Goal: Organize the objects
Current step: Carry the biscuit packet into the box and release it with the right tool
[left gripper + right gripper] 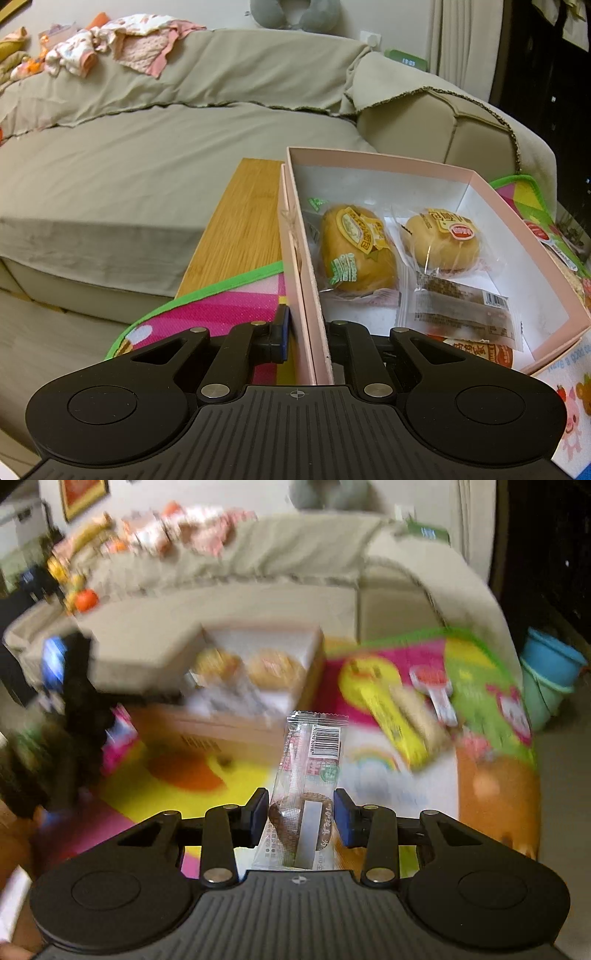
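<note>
Your left gripper (308, 334) straddles the near left wall of the pale pink cardboard box (384, 162): one finger sits outside the wall over the mat, the other inside the box. The wall stands between the blue pads, but you cannot tell from the left wrist view whether they press on it.

Inside the box, two wrapped golden bread buns (356, 251) lie side by side toward the far wall, and a clear-wrapped dark snack bar (460, 308) lies in front of the right bun, near the front wall. The white floor of the box shows bare along the far side and the right wall.

The box rests on a bright pink, green and yellow play mat (221, 310), just beside a strip of wooden board (243, 225). A beige covered sofa (147, 177) rises close behind both.

Your right gripper (300, 818) is held level above the mat, closed on the lower end of a clear-wrapped dark round snack packet (306, 786), whose barcoded end stands up and forward past the fingertips. The right wrist view is blurred. In it, the box lies ahead and to the left, with a yellow flat packet (397, 720) on the mat to the right.
</note>
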A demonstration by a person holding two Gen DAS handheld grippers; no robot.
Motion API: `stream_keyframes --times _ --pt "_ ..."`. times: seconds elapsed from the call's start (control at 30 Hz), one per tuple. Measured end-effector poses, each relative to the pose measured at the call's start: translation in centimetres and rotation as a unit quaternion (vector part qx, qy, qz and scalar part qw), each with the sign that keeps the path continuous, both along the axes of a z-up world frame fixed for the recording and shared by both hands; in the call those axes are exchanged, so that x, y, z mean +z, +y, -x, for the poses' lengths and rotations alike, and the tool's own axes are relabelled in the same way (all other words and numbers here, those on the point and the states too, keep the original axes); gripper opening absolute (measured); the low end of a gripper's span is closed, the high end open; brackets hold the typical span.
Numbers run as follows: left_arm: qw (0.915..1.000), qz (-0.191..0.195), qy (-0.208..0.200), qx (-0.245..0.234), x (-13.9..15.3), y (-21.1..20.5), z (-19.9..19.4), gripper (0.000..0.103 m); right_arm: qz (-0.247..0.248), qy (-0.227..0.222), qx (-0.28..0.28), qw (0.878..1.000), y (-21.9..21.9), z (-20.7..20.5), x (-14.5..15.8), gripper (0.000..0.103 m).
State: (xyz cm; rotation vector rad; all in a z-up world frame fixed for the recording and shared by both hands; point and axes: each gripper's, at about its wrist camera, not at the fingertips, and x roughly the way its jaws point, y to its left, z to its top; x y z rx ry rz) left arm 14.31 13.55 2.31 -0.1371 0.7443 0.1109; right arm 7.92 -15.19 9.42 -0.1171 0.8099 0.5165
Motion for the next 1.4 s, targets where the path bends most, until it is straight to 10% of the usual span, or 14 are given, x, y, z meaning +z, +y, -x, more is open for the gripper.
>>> stream_keyframes --times 0.3,0.7,1.4 --pt "1.0 0.0 0.0 0.0 0.0 0.0 0.0 0.013 -0.099 -0.072 0.054 0.991 5.7 -2.4 7.0 0.038" --pt "1.0 0.004 -0.001 -0.005 -0.1 0.1 0.0 0.014 -0.109 -0.025 0.048 0.993 12.6 -8.2 3.1 0.043" --pt "1.0 0.0 0.002 -0.004 -0.2 0.0 0.1 0.014 0.001 -0.013 -0.104 0.994 -2.7 -5.8 -4.2 0.063"
